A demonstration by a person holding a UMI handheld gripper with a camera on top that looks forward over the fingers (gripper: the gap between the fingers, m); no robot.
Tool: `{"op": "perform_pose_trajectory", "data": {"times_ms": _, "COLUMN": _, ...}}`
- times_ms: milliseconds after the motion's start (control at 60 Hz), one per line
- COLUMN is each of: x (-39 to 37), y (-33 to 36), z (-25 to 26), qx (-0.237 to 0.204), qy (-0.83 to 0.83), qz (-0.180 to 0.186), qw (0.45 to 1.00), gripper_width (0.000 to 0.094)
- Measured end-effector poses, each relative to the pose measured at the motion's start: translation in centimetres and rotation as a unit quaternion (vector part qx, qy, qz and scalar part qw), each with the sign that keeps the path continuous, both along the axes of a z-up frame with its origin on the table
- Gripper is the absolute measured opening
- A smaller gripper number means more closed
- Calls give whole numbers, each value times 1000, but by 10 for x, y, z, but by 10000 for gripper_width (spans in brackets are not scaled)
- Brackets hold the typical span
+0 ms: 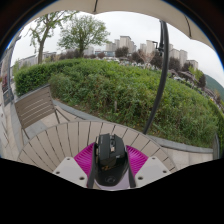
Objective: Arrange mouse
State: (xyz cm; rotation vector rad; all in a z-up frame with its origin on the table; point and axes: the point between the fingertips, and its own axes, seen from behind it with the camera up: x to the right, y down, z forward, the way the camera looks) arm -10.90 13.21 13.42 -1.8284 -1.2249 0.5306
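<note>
- Gripper view, outdoors on a terrace: round wooden slatted table (pixel 60 140) filling the near ground, with a wooden bench (pixel 35 105) off to one side beyond it.
- Past the table, a wide green hedge (pixel 120 90), trees (pixel 82 30) and distant city buildings (pixel 130 45) under a pale sky; dark slanting pole (pixel 160 75) crossing in front of the hedge.
- Black computer mouse (pixel 111 158) sitting dead centre between the two fingers of the gripper (pixel 111 165), low and close to the camera.
- Long axis of the mouse running straight ahead, in line with the fingers, nose pointing away toward the hedge.
- Magenta pads (pixel 84 160) showing on either side of the mouse body, hugging its flanks.
- Fingers apparently clenched on the mouse from both sides, no gap visible between pad and shell; best read as a firm grasp.
- Unclear whether the mouse hovers just above the slats or rests on them; underside hidden.
- Judged from this: mouse already in hand and squared with the fingers, so the coming move likely depends only on where on the table ahead to set it, not on any reach or turn to find it.
- Only one hand-held tool present; no second hand in view.
</note>
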Motion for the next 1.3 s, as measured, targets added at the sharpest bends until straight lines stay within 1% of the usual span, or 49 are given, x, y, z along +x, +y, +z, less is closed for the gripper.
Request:
{"op": "perform_pose_trajectory", "data": {"times_ms": 117, "x": 2, "y": 50, "z": -48, "qx": -8, "qy": -28, "qz": -18, "qw": 999, "gripper_width": 476}}
{"op": "perform_pose_trajectory", "data": {"times_ms": 183, "x": 2, "y": 65, "z": -83, "qx": -21, "qy": -44, "qz": -24, "qw": 999, "gripper_width": 476}}
{"op": "perform_pose_trajectory", "data": {"times_ms": 217, "x": 4, "y": 66, "z": -101, "qx": -27, "qy": -54, "qz": -25, "qw": 998, "gripper_width": 442}}
{"op": "perform_pose_trajectory", "data": {"times_ms": 283, "x": 9, "y": 73, "z": -132, "qx": -37, "qy": -76, "qz": -33, "qw": 996, "gripper_width": 444}}
{"op": "perform_pose_trajectory", "data": {"times_ms": 333, "x": 15, "y": 75, "z": -142, "qx": -33, "qy": -80, "qz": -34, "qw": 996, "gripper_width": 448}}
{"op": "perform_pose_trajectory", "data": {"times_ms": 367, "x": 13, "y": 77, "z": -138, "qx": -17, "qy": -74, "qz": -29, "qw": 997, "gripper_width": 445}}
{"op": "perform_pose_trajectory", "data": {"times_ms": 417, "x": 10, "y": 76, "z": -141, "qx": -10, "qy": -83, "qz": -21, "qw": 996, "gripper_width": 449}}
{"op": "perform_pose_trajectory", "data": {"times_ms": 433, "x": 10, "y": 75, "z": -141, "qx": -11, "qy": -84, "qz": -19, "qw": 996, "gripper_width": 461}}
{"op": "perform_pose_trajectory", "data": {"times_ms": 483, "x": 11, "y": 76, "z": -143, "qx": -4, "qy": -97, "qz": -14, "qw": 995, "gripper_width": 543}}
{"op": "perform_pose_trajectory", "data": {"times_ms": 500, "x": 14, "y": 77, "z": -141, "qx": 0, "qy": -105, "qz": -14, "qw": 994, "gripper_width": 579}}
{"op": "perform_pose_trajectory", "data": {"times_ms": 517, "x": 16, "y": 77, "z": -141, "qx": 3, "qy": -111, "qz": -12, "qw": 994, "gripper_width": 646}}
{"op": "perform_pose_trajectory", "data": {"times_ms": 550, "x": 21, "y": 79, "z": -136, "qx": 11, "qy": -118, "qz": -16, "qw": 993, "gripper_width": 835}}
{"op": "perform_pose_trajectory", "data": {"times_ms": 567, "x": 24, "y": 79, "z": -133, "qx": 13, "qy": -120, "qz": -17, "qw": 993, "gripper_width": 866}}
{"op": "perform_pose_trajectory", "data": {"times_ms": 600, "x": 29, "y": 80, "z": -125, "qx": 12, "qy": -122, "qz": -17, "qw": 992, "gripper_width": 824}}
{"op": "perform_pose_trajectory", "data": {"times_ms": 650, "x": 38, "y": 74, "z": -108, "qx": 4, "qy": -115, "qz": -16, "qw": 993, "gripper_width": 854}}
{"op": "perform_pose_trajectory", "data": {"times_ms": 783, "x": 84, "y": 46, "z": -54, "qx": -36, "qy": -101, "qz": -18, "qw": 994, "gripper_width": 850}}
{"op": "perform_pose_trajectory", "data": {"times_ms": 883, "x": 142, "y": 20, "z": -9, "qx": -52, "qy": -107, "qz": -22, "qw": 993, "gripper_width": 851}}
{"op": "perform_pose_trajectory", "data": {"times_ms": 983, "x": 197, "y": -15, "z": 20, "qx": -73, "qy": -106, "qz": -16, "qw": 992, "gripper_width": 852}}
{"op": "perform_pose_trajectory", "data": {"times_ms": 1133, "x": 261, "y": -60, "z": 42, "qx": -101, "qy": -108, "qz": -6, "qw": 989, "gripper_width": 852}}
{"op": "perform_pose_trajectory", "data": {"times_ms": 1300, "x": 290, "y": -73, "z": 55, "qx": -88, "qy": -98, "qz": -7, "qw": 991, "gripper_width": 855}}
